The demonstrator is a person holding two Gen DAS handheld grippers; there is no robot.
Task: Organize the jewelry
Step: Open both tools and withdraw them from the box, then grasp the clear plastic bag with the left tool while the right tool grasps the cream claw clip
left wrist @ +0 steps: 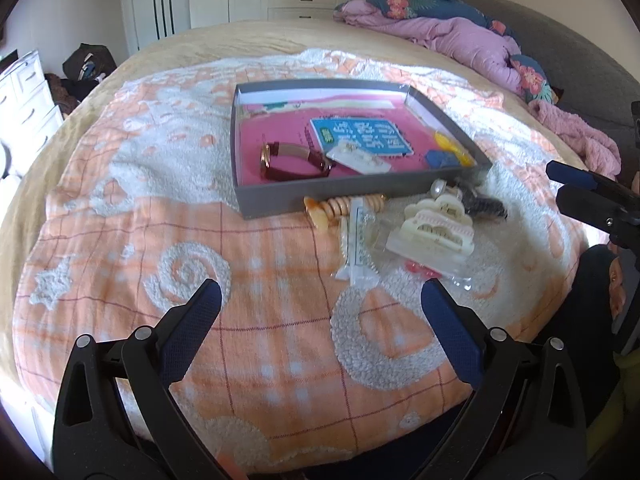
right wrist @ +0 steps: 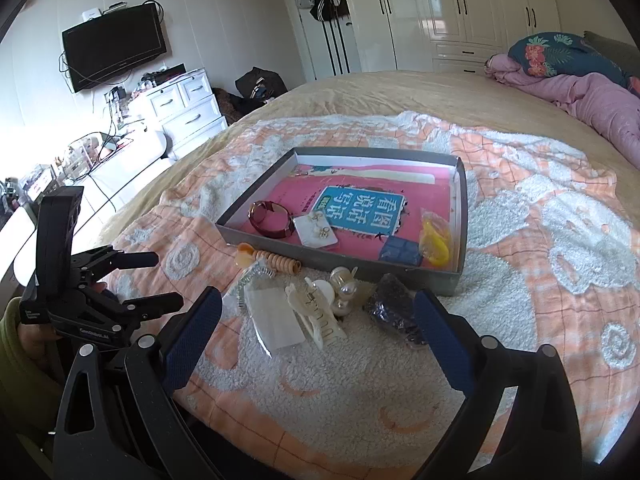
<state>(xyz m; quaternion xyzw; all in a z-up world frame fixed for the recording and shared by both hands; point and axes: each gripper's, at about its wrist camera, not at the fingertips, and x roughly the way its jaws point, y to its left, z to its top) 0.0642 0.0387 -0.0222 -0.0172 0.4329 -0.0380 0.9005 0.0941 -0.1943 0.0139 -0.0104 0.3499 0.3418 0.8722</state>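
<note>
Right wrist view: both grippers' jaws gape empty, tray (right wrist: 344, 258) holds a bangle (right wrist: 270, 218) and earring card (right wrist: 314, 230), hair claws (right wrist: 320, 320) remain outside.

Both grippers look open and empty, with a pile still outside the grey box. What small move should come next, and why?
Probably ease the right gripper forward and down onto the cream hair claw, the loose piece nearest between its fingers. Both grippers are open and empty, the left gripper hangs back over the blanket, and the grey box already holds a watch.
</note>
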